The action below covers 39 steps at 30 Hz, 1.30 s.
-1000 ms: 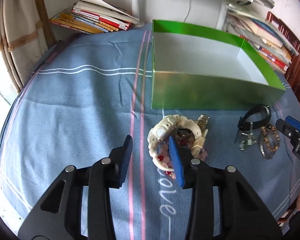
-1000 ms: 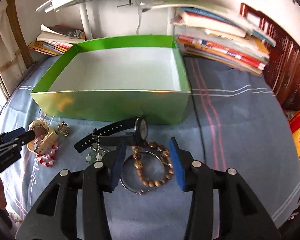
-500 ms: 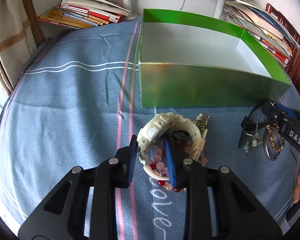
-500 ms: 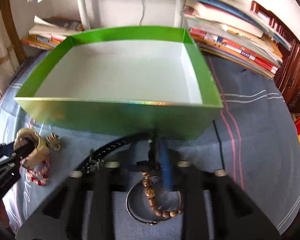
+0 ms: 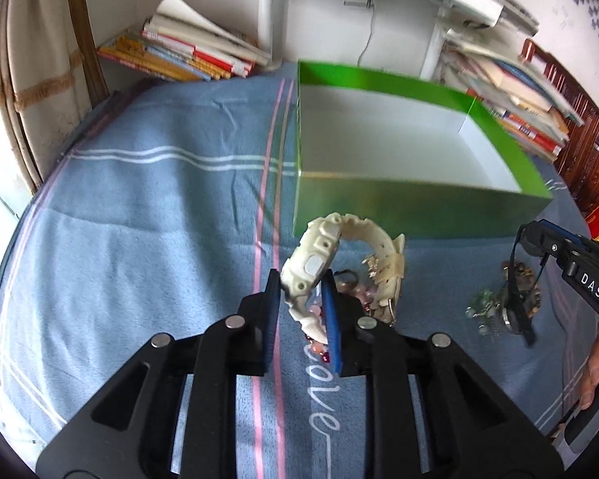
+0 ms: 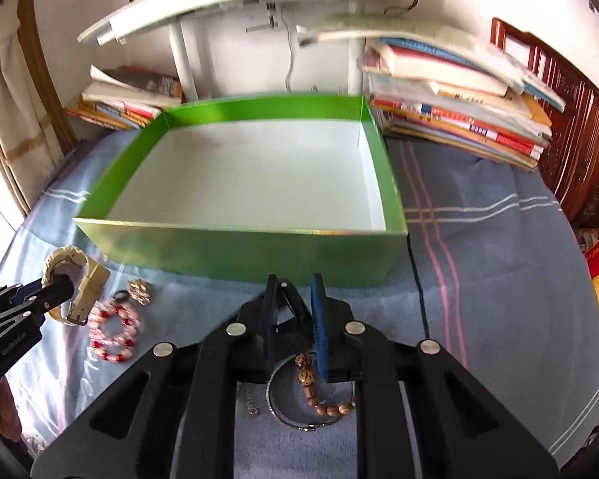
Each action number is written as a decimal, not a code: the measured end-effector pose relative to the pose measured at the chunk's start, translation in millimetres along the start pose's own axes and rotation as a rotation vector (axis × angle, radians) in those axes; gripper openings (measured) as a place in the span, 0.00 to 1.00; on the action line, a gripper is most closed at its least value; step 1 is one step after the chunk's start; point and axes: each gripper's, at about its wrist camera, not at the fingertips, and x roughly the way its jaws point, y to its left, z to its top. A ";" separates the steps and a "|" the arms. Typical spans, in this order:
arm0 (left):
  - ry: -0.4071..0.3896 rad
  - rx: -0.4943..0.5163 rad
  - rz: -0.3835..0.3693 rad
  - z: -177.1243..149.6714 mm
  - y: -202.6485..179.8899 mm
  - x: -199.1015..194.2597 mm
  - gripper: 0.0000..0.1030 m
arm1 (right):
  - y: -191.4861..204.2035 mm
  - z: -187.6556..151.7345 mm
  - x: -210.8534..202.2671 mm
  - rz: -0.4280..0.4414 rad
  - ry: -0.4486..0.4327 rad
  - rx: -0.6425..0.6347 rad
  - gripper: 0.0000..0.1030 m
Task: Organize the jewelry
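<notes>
My left gripper (image 5: 299, 295) is shut on a cream watch (image 5: 323, 251) and holds it lifted above the blue cloth, just in front of the green box (image 5: 419, 211). It also shows in the right wrist view (image 6: 74, 279). My right gripper (image 6: 293, 311) is shut on a black watch (image 6: 289, 299), whose strap hangs from it in the left wrist view (image 5: 517, 299). A pink and red bead bracelet (image 6: 112, 333) and a gold brooch (image 6: 139, 290) lie on the cloth. A wooden bead bracelet (image 6: 315, 395) and a metal bangle (image 6: 287, 415) lie under the right gripper.
The green box has a white, bare inside (image 6: 251, 183). Stacks of books lie at the back left (image 5: 187, 56) and back right (image 6: 459, 92). A white desk leg (image 6: 179, 56) stands behind the box. A black cable (image 6: 419, 291) runs along the cloth right of the box.
My left gripper closed on the cream watch and lifted it off the cloth. My right gripper closed on the black watch and raised it, leaving the wooden beads and bangle on the cloth.
</notes>
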 end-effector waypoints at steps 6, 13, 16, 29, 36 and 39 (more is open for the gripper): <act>0.000 0.015 0.005 -0.3 -3.5 -3.4 0.20 | 2.3 2.8 -7.2 -0.001 -0.014 -0.008 0.11; 0.030 0.026 0.005 -3.4 -5.6 4.3 0.20 | -2.4 -3.9 0.9 -0.038 0.031 0.000 0.12; 0.042 0.025 0.009 -3.9 -4.9 8.2 0.20 | -4.4 -8.5 4.0 -0.016 0.057 0.007 0.21; 0.072 0.035 0.002 -4.7 -7.3 17.4 0.20 | 29.6 -20.5 47.6 0.046 0.164 -0.068 0.52; 0.089 0.032 -0.003 -7.4 -6.1 23.8 0.20 | 34.9 -19.7 44.9 0.059 0.150 -0.086 0.42; 0.076 0.038 -0.004 -4.9 -6.9 19.4 0.20 | 29.8 -14.2 31.5 0.062 0.116 -0.078 0.42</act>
